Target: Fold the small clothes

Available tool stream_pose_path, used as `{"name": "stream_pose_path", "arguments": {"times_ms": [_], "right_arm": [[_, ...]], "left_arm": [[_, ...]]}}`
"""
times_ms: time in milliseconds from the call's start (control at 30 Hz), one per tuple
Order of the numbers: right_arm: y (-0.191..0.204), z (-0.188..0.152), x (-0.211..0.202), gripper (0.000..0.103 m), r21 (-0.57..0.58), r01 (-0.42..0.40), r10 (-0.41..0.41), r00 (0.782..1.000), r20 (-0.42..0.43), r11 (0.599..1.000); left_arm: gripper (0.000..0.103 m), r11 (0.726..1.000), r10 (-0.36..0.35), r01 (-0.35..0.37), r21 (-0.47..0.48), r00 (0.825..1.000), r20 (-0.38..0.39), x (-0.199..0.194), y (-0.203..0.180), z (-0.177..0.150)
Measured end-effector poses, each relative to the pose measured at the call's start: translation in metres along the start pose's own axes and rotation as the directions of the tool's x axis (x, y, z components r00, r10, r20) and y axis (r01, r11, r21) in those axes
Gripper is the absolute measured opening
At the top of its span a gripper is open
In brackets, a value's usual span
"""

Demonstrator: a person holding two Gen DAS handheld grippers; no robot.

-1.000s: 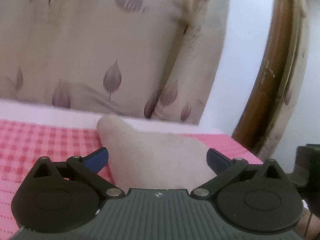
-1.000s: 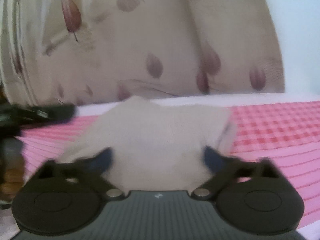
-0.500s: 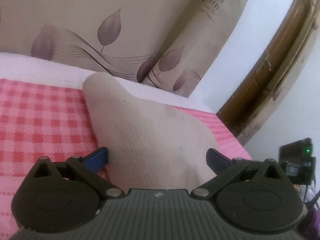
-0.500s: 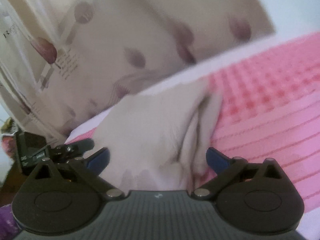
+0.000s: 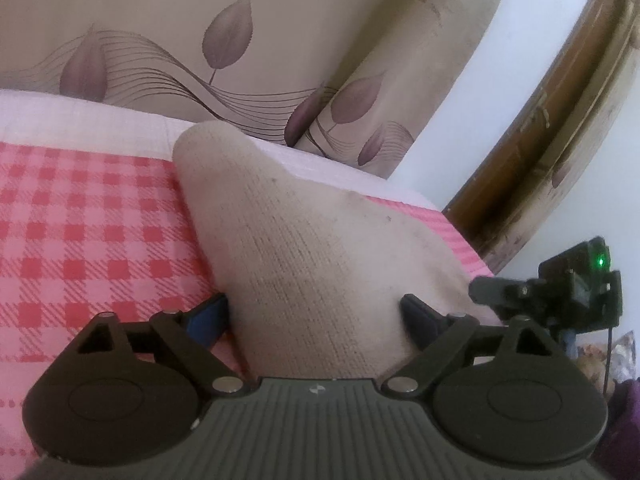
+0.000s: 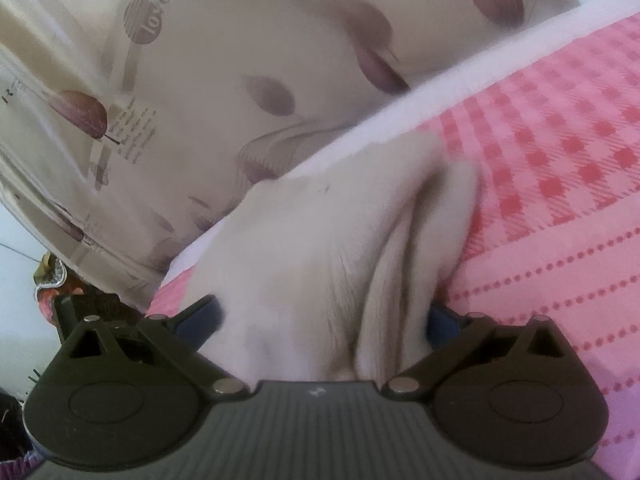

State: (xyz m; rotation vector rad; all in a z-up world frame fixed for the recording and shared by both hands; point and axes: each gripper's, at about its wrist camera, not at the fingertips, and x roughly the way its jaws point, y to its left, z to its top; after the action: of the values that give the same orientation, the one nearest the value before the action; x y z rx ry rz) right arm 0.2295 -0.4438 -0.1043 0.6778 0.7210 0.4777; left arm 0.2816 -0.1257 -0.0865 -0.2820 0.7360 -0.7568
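A cream knitted sock [image 5: 304,248] lies on the pink checked bedsheet [image 5: 88,224]. My left gripper [image 5: 316,312] stands open, its blue-padded fingers [image 5: 208,314] on either side of the sock's near end. In the right wrist view the same sock [image 6: 320,264] is bunched into folds between the fingers of my right gripper [image 6: 324,320], which is also open around it. The right gripper's body shows in the left wrist view [image 5: 560,288] at the right edge of the bed.
A beige curtain [image 5: 224,40] with purple leaf print hangs behind the bed. A white mattress edge [image 5: 80,116] runs along the far side. A brown wooden frame [image 5: 552,112] stands at the right. Clutter [image 6: 48,280] sits beyond the bed's left edge in the right wrist view.
Both grippers have tilted down and closer to the bed with the sock between their fingers. The right gripper has rolled, and the sock has bunched into folds. The right gripper now shows beside the left.
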Motion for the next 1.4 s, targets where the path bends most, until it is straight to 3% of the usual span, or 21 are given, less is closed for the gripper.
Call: {"name": "stream_pose_path", "arguments": {"times_ms": [167,333,533,633,733,767,900,1000,1100,1167,1200,1300,1367,1400], "right_arm": [[0.006,-0.007,0.000,0.101,-0.044,0.022,-0.022,1.000,0.017,0.999],[0.006,-0.011,0.000,0.101,-0.022,-0.023,0.023,1.000,0.004,0.999],[-0.003,-0.004,-0.003,0.100,0.018,-0.076,0.077,0.997,-0.024,0.997],[-0.002,-0.001,-0.003,0.097,0.009,-0.056,0.057,0.998,-0.042,0.998],[0.008,-0.006,0.000,0.072,-0.053,0.023,-0.025,0.999,-0.041,0.998],[0.009,-0.007,0.001,0.056,-0.049,0.046,-0.048,0.998,-0.044,0.998],[0.019,-0.013,-0.004,0.045,-0.034,0.039,-0.040,0.999,-0.036,0.999],[0.024,-0.016,-0.009,0.044,-0.024,-0.026,0.025,0.999,-0.025,0.999],[0.012,-0.018,-0.008,0.045,0.016,-0.017,0.018,0.999,-0.049,1.000],[0.002,-0.018,-0.009,0.051,0.076,-0.040,0.045,0.997,-0.060,0.996],[-0.001,-0.016,-0.009,0.063,0.081,-0.037,0.043,0.997,-0.067,0.996],[-0.008,-0.012,-0.011,0.067,0.111,-0.063,0.070,0.995,-0.066,0.992],[-0.005,-0.012,-0.006,0.067,0.089,-0.061,0.067,0.995,-0.068,0.994],[-0.002,-0.013,-0.004,0.066,0.064,-0.055,0.059,0.996,-0.066,0.996]], "left_arm": [[0.090,0.999,0.021,-0.021,0.036,1.000,-0.009,0.004,-0.006,0.001],[0.090,0.996,0.044,-0.043,0.079,0.999,-0.003,0.006,-0.011,0.000],[0.091,0.995,0.035,-0.035,0.090,0.999,-0.006,0.009,-0.010,0.001],[0.087,0.996,0.020,-0.020,0.087,1.000,-0.006,0.008,-0.008,0.001],[0.073,0.996,0.002,-0.003,0.085,1.000,0.003,0.006,-0.006,0.000],[0.071,0.996,-0.003,0.002,0.085,1.000,0.008,0.004,-0.006,0.000],[0.059,0.998,-0.011,0.010,0.068,1.000,0.027,-0.002,-0.008,-0.002],[0.058,0.996,-0.028,0.025,0.082,0.999,0.030,-0.008,-0.010,-0.003],[0.060,0.995,-0.044,0.042,0.091,0.999,0.015,-0.008,-0.007,0.000],[0.067,0.993,-0.044,0.044,0.105,0.999,0.001,-0.007,-0.007,0.002],[0.073,0.994,-0.052,0.053,0.099,0.999,-0.011,-0.005,-0.006,0.003],[0.091,0.994,-0.084,0.088,0.071,0.995,-0.060,0.003,-0.001,0.003],[0.092,0.992,-0.109,0.113,0.056,0.992,-0.059,0.007,-0.002,-0.002],[0.087,0.992,-0.099,0.103,0.068,0.993,-0.058,0.009,-0.004,-0.002]]}}
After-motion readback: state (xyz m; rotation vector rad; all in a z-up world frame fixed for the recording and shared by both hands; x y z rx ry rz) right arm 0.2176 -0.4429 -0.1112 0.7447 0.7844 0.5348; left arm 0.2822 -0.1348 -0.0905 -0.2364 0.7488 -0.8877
